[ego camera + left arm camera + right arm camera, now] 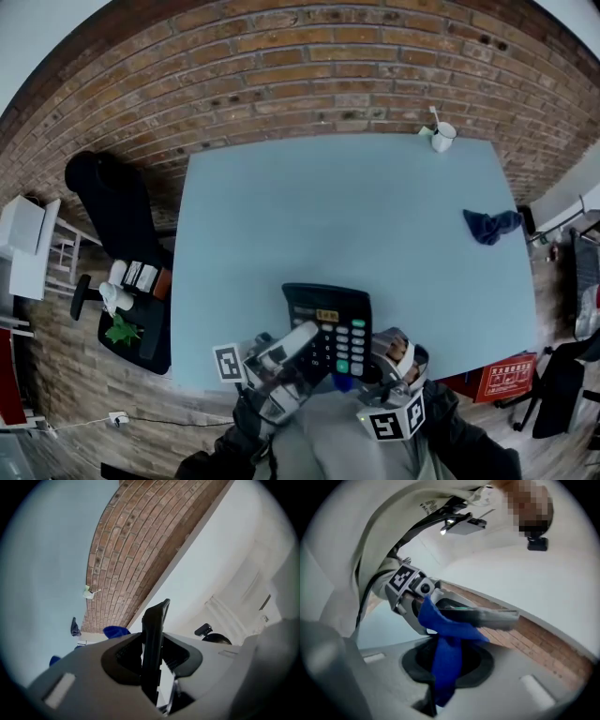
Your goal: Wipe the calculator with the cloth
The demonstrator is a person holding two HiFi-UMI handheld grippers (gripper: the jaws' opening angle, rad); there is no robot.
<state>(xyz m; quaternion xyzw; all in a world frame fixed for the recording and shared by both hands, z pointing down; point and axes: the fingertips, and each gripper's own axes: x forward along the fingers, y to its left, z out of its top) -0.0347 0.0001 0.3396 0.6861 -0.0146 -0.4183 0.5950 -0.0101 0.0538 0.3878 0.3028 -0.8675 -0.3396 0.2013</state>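
Observation:
A black calculator (325,323) with green keys is lifted off the near edge of the pale blue table (337,216), tilted. My left gripper (306,349) is shut on its lower left edge. In the left gripper view the calculator (153,639) stands edge-on between the jaws. My right gripper (364,373) sits just right of it, shut on a bright blue cloth (343,382). In the right gripper view the cloth (444,644) hangs from the jaws and drapes against the calculator's edge (490,617), with the left gripper's marker cube (404,580) behind.
A second, dark blue cloth (490,225) lies at the table's right side. A white cup (442,137) stands at the far right corner. A black chair (120,220) with small items is left of the table, and a red box (511,380) is at lower right.

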